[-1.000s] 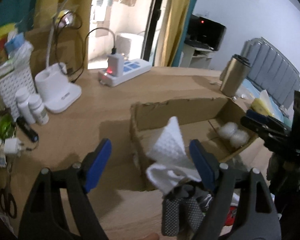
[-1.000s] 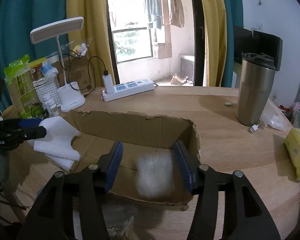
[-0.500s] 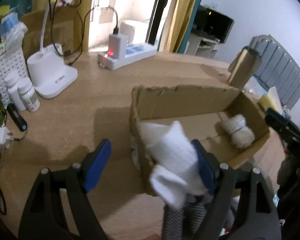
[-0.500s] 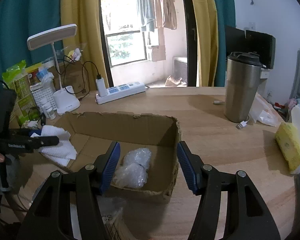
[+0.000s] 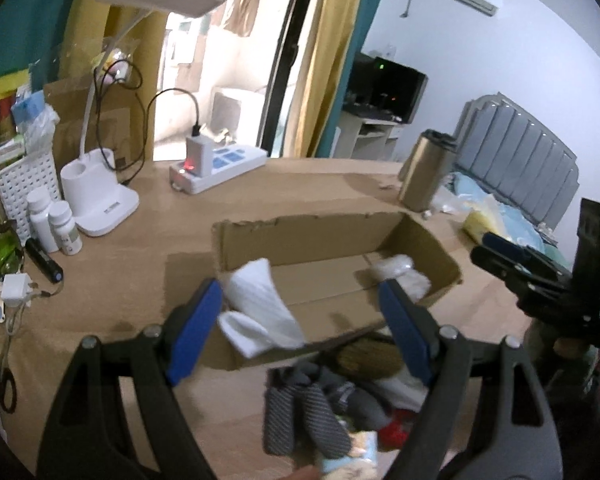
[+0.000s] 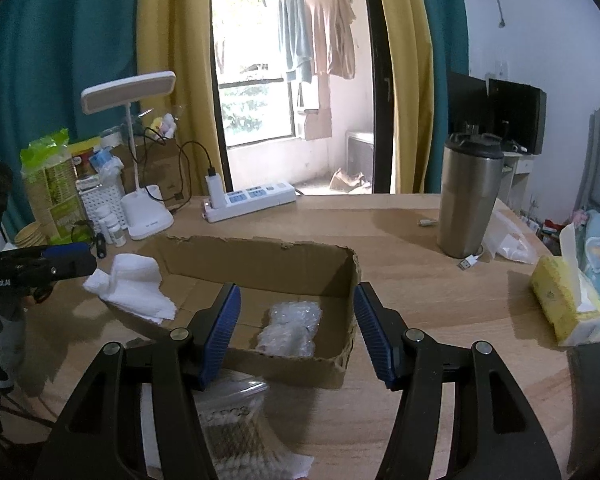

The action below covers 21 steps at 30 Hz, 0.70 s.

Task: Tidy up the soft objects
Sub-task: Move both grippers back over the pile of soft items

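A low cardboard box sits on the wooden table. A white folded cloth lies draped over the box's near left corner. A clear bubble-wrap bundle lies inside the box at its right end. My left gripper is open and empty, just in front of the cloth. My right gripper is open and empty, above the box's near wall. A pile of grey socks and other soft items lies in front of the box.
A steel tumbler, power strip, white desk lamp, small white bottles and a white basket stand behind and left of the box. A yellow tissue pack lies right. A clear bag lies below my right gripper.
The white cloth has left my left gripper and now rests on the box corner. My left gripper pulled back and rose. My right gripper drew back from the box.
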Motion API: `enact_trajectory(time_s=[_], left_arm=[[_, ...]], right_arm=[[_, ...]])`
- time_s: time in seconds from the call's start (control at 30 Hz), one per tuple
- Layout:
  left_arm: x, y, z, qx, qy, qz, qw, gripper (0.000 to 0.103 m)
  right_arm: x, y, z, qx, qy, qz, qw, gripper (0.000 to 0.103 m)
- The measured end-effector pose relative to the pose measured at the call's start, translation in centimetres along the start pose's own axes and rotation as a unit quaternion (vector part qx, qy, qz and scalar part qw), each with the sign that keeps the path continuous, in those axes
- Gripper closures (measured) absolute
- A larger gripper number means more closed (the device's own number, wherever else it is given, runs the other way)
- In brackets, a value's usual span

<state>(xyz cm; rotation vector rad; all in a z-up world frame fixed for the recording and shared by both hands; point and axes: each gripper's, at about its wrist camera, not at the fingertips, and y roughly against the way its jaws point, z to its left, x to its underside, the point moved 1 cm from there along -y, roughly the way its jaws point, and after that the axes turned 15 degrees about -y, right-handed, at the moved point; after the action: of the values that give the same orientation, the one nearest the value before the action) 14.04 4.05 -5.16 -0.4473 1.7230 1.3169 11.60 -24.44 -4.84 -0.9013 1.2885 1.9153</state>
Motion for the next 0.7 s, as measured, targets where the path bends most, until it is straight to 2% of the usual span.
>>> enact_trajectory(time_s=[0.27, 0.43, 0.7], left_arm=[[0.5, 2.5, -2.7, 0.003, -0.016, -0.031, 0.9994, 0.020], [1.1, 3.5, -4.1, 0.006, -0.021, -0.041, 0.9989, 0.011], [2.3, 3.6, -5.8, 0.028, -0.015, -0.031, 0.9990, 0.010]], right_arm=[[0.0, 2.5, 0.9, -0.005, 0.005, -0.013, 1.000, 0.041], [0.2, 3.3, 1.2, -0.006, 0.007, -0.016, 1.000, 0.041], [1.0, 4.3, 1.6, -0.011, 0.014, -0.011, 1.000, 0.041]])
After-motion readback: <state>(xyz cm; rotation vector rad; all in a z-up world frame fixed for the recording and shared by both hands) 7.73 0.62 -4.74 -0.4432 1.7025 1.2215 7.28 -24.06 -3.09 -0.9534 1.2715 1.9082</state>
